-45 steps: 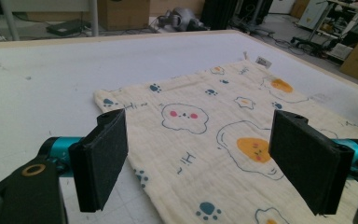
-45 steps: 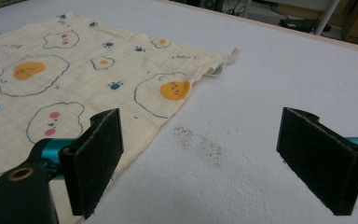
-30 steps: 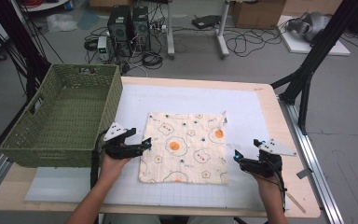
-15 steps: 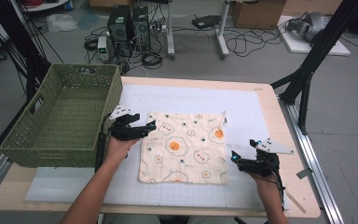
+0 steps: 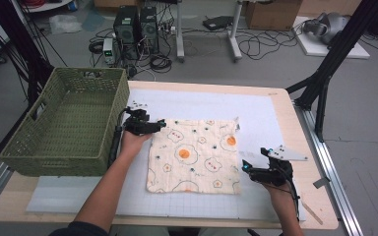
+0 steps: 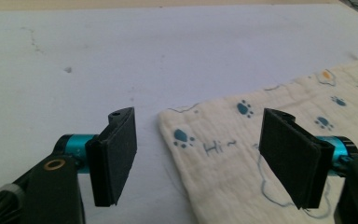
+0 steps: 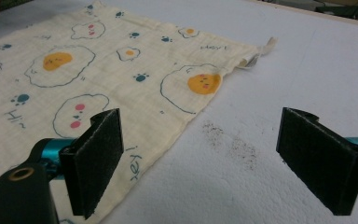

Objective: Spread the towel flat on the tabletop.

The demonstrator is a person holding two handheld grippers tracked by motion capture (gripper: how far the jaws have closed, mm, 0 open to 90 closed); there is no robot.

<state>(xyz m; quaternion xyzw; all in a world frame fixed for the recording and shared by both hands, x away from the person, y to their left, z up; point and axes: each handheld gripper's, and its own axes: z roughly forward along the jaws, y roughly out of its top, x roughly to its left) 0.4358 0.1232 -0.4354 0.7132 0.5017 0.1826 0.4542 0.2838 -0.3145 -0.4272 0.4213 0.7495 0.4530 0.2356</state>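
Note:
A cream cloth [image 5: 192, 155] printed with fried eggs and paw prints lies flat on the white mat. My left gripper [image 5: 158, 126] is at its far left corner, low over the mat. In the left gripper view that corner of the cloth [image 6: 242, 154] lies between the two pads of the left gripper [image 6: 203, 154]; the jaws have just been closing a little but stand apart and do not press on it. My right gripper [image 5: 247, 167] is open beside the cloth's near right edge. Bare mat lies between the right gripper's [image 7: 207, 161] pads, and the cloth [image 7: 98, 60] spreads past its left pad.
A green woven basket [image 5: 54, 157] stands on the table's left side, close to my left hand. The white mat [image 5: 256, 113] covers most of the wooden table [image 5: 320, 206]. Cables, computers and frame legs are on the floor beyond.
My left hand has moved along the cloth's left edge, from beside its middle to the far left corner. The right hand has stayed where it was.

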